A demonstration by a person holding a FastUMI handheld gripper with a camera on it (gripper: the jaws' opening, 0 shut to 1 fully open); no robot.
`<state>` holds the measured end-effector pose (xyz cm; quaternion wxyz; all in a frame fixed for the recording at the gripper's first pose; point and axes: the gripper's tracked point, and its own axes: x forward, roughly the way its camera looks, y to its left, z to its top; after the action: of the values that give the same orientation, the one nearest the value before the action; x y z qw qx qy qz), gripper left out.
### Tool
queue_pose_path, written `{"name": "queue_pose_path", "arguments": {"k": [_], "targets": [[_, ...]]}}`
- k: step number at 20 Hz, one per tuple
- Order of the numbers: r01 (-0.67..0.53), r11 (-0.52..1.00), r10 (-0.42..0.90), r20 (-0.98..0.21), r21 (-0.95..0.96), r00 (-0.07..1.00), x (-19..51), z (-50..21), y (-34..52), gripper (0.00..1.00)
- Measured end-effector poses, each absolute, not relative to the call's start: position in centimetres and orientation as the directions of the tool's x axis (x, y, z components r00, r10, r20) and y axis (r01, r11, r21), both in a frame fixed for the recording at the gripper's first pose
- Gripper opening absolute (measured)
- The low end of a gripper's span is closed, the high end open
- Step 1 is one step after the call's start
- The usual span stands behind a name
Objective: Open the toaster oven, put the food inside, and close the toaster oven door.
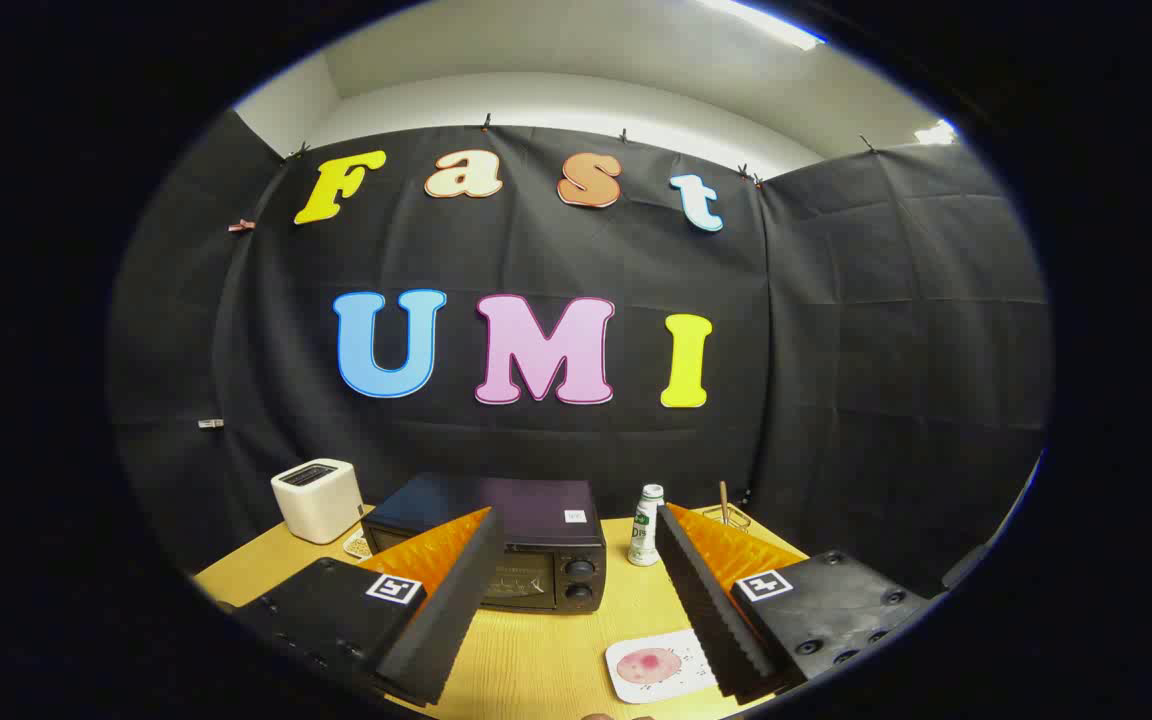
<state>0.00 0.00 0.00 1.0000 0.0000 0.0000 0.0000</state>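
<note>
Black-draped booth, wooden table [536, 660] in the middle, everything bunched toward the far edge. Toaster oven [526, 545] sitting near the back edge, door shut, two knobs on its right side. Food looks like the pinkish round thing on the white plate [658, 668], close to the near edge and just inside the right finger. Gripper [576, 545] spread wide, holding nothing, fingers framing the toaster oven from above and well short of it.

Stuff that could go sideways, guessing from here:
- Left finger lined up over the oven's front left corner. Coming in low at this angle probably means bumping the housing instead of catching the door handle. Handle itself too small to make out.
- Small bottle [646, 527] standing just right of the oven. Looks tall, narrow and tippy, so a wide swing of the right finger near the knobs could knock it over.
- Door likely drops forward onto open wood, fine, but the plate sits not far in front, so worth checking clearance.
- White toaster [318, 498] off at the back left corner, well apart from the oven, unlikely to matter. Something stick-like in a holder at the back right, can't tell what.

Room-wise: bare wood between oven and plate, decent lane straight in. Tightest spot is between oven and bottle.
</note>
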Motion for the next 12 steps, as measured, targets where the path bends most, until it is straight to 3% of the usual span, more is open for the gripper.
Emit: {"name": "queue_pose_path", "arguments": {"k": [12], "targets": [[0.019, 1.000, -0.019, -0.033, 0.022, 0.999, -0.3, -1.5, -0.9, 0.98]]}}
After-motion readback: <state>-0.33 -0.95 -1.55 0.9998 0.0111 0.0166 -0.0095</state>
